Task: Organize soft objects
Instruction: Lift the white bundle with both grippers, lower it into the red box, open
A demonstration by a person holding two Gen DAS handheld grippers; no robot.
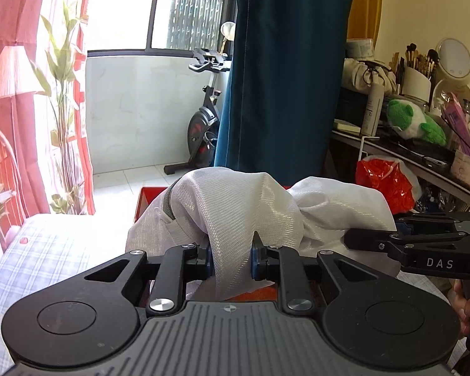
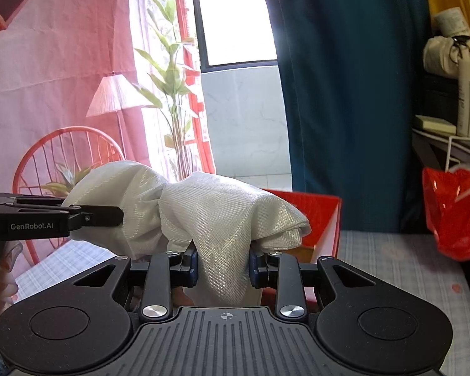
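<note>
Left wrist view: the left gripper (image 1: 230, 258) points forward and slightly downward, its jaws clenched on a bunched fold of the white mesh bag (image 1: 235, 206). The right gripper (image 1: 354, 239) enters from the right edge, lying nearly level and pointing left, its tip buried in the right end of the bag; a hand (image 1: 468, 308) holding it shows at the lower right. The bag hangs between the two grippers above the red box (image 1: 144, 200), which rests on the checked bed cover (image 1: 62, 250). Its long axis runs left to right across the view, and a grey zipper (image 1: 169, 202) curves along its left end. Right wrist view: the left gripper (image 2: 117, 214) reaches in from the left edge, level, pointing right into the left end of the bag (image 2: 216, 206). The right gripper (image 2: 224, 268) points forward and slightly downward, its jaws grasping a gathered fold of the bag. The bag again spans left to right, sagging at the middle, with the red box (image 2: 322, 216) behind and below its right end.
</note>
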